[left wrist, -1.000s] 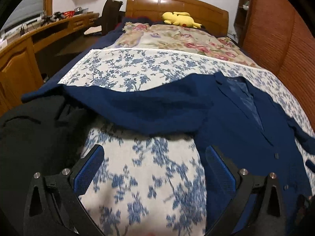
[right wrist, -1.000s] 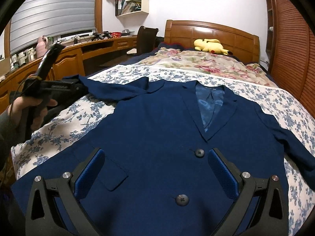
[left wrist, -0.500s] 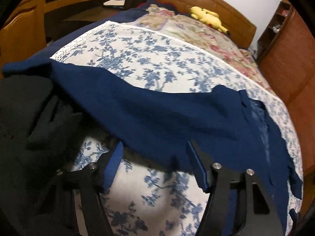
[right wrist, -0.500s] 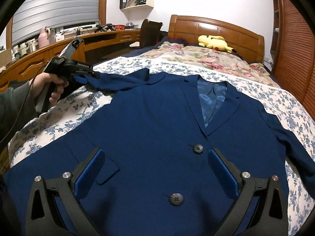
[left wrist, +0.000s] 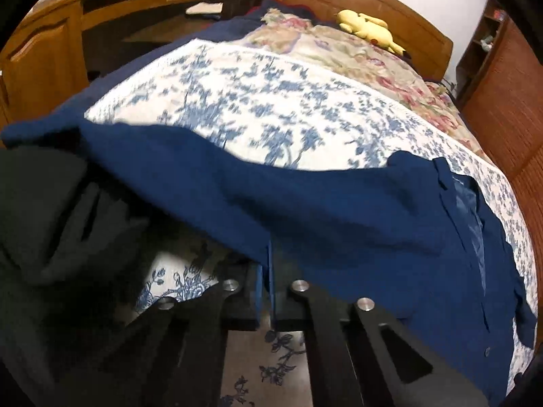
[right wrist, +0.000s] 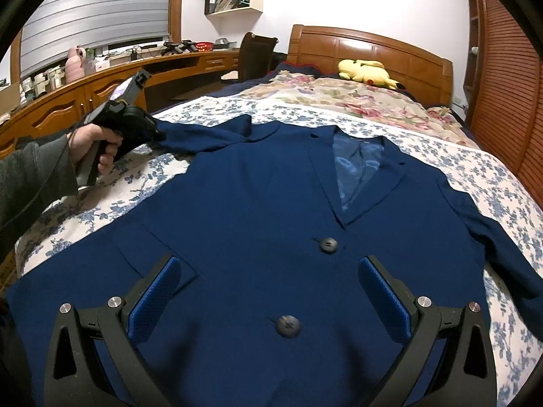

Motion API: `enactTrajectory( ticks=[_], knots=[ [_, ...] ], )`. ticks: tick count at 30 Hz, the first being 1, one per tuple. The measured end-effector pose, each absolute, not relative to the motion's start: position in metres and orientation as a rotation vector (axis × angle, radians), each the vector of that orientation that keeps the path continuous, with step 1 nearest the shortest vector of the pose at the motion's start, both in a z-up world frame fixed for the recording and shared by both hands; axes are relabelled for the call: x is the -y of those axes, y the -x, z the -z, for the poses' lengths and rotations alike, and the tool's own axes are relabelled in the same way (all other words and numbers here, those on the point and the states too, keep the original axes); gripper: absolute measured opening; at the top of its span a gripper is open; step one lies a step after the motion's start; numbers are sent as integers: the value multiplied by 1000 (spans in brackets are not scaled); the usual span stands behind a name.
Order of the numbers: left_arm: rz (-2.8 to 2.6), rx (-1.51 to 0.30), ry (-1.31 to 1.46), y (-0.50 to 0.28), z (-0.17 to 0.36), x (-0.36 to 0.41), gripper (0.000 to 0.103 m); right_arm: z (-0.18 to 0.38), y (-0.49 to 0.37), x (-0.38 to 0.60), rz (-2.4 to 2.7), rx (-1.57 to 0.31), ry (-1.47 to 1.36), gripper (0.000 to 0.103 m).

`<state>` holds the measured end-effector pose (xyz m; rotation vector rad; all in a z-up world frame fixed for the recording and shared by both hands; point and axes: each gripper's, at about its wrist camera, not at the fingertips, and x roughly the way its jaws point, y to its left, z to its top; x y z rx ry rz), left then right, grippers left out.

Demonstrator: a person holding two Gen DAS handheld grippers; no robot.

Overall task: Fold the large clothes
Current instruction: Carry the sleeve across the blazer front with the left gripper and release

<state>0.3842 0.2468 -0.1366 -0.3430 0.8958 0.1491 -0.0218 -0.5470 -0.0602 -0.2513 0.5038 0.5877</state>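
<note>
A navy blue blazer (right wrist: 271,210) lies face up and buttoned on the floral bedspread (right wrist: 475,169), collar toward the headboard. Its left sleeve (left wrist: 210,183) stretches out toward the bed's left edge. My left gripper (left wrist: 266,264) is shut on the lower edge of that sleeve; it also shows in the right wrist view (right wrist: 159,134), held in a hand at the sleeve's end. My right gripper (right wrist: 268,291) is open and empty, hovering over the blazer's lower front, between its two buttons. The right sleeve (right wrist: 502,247) lies along the bed's right side.
A black garment (left wrist: 51,237) lies heaped at the bed's left edge. A yellow plush toy (right wrist: 366,71) sits by the wooden headboard (right wrist: 373,44). A wooden desk (right wrist: 101,91) and chair (right wrist: 254,54) stand on the left, a slatted wardrobe (right wrist: 509,68) on the right.
My left gripper moved up to the sleeve and shut on its edge; it was open a second ago. My right gripper stayed open, shifting slightly over the blazer front.
</note>
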Motion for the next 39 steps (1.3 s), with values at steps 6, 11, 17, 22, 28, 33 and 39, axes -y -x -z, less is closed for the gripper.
enactTrajectory(
  ticks=[6, 11, 17, 22, 28, 33, 39],
  knots=[
    [-114, -833, 234, -368, 91, -208, 1, 59, 33, 563, -560, -497, 241, 103],
    [-41, -800, 153, -347, 59, -159, 1, 58, 48, 576, -542, -485, 236, 103],
    [52, -783, 45, -320, 38, -95, 1, 58, 61, 589, -528, -490, 221, 103],
    [78, -794, -52, -303, 38, -58, 2, 56, 68, 588, -527, -488, 228, 103],
    [105, -836, -83, -280, 51, -59, 22, 57, 67, 588, -532, -490, 227, 103],
    [143, -821, -48, -248, 46, -78, 36, 55, 66, 585, -541, -478, 228, 103],
    [89, -820, -15, -236, 52, -121, 54, 54, 66, 581, -558, -463, 235, 103]
  ],
)
